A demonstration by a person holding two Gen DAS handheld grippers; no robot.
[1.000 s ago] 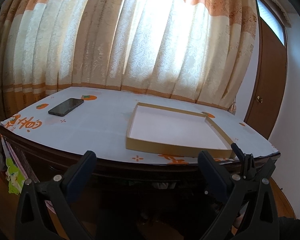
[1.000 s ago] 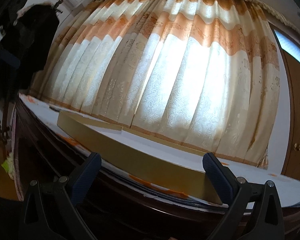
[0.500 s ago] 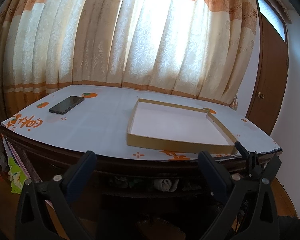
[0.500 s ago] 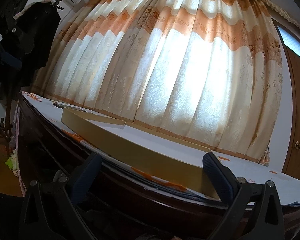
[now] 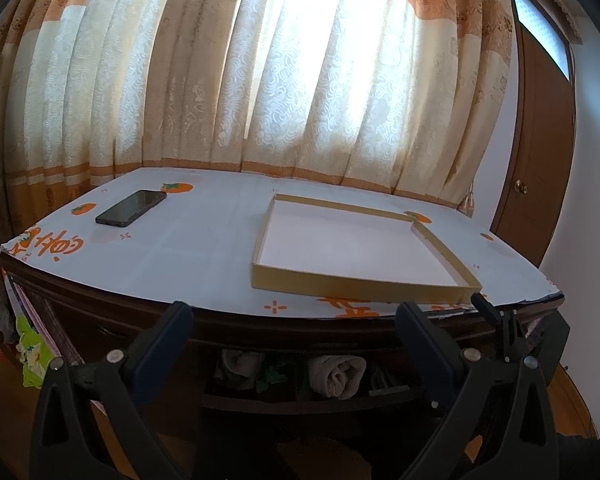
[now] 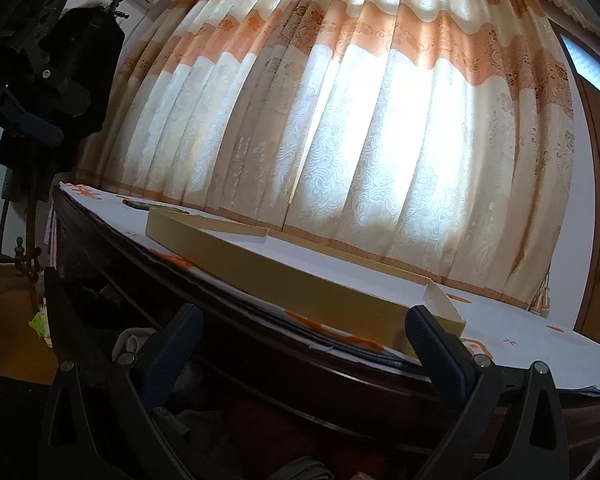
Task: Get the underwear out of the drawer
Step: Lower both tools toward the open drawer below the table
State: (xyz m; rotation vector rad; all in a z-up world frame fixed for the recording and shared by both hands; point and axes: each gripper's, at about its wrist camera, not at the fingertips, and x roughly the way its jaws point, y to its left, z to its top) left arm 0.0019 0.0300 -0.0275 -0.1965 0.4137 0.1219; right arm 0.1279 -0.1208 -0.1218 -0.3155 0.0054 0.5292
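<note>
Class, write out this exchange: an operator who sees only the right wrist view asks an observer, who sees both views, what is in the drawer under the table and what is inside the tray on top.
Operator: From my view the drawer is just dark. Is anything in it?
Observer: Yes. The left wrist view shows it open, with a rolled beige cloth right of its middle.
Operator: I only see the tray edge-on. Is there anything inside?
Observer: No, its white floor is bare.
Operator: Is the left claw ready?
Observer: It is open and holds nothing, aimed at the drawer gap.
</note>
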